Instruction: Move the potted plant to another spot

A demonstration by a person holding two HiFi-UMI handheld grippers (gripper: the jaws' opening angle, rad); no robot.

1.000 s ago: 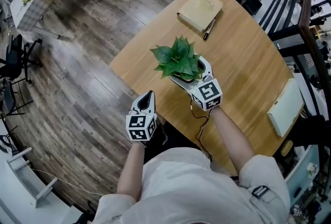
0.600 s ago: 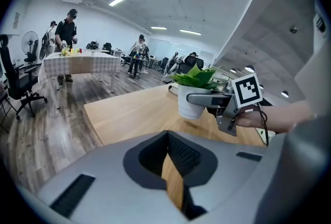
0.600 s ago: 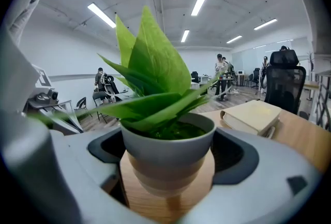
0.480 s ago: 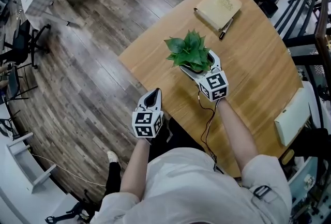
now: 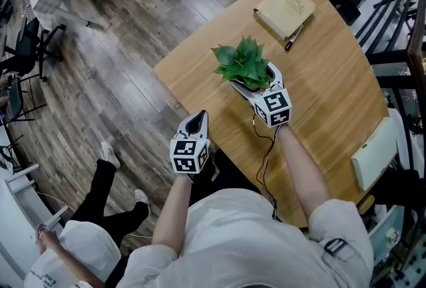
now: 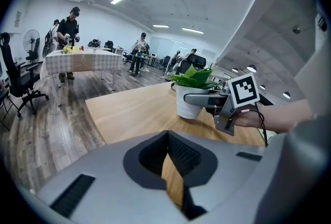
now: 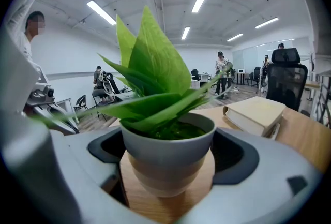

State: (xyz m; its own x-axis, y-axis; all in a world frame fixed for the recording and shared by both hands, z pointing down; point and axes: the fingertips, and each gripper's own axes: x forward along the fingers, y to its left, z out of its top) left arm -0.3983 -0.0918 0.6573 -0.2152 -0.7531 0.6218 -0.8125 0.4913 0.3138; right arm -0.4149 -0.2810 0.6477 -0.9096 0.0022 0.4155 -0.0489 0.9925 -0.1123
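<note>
White pot [image 7: 168, 153] stands on tabletop [image 5: 319, 67], near book [image 5: 285, 9]. Right claw [image 5: 253, 84] stays clenched around it. Over the last half second the pot has barely shifted on the wood, so the move looks stalled or only starting. Left claw [image 5: 195, 122] is closed and empty at tabletop's near edge.
</note>
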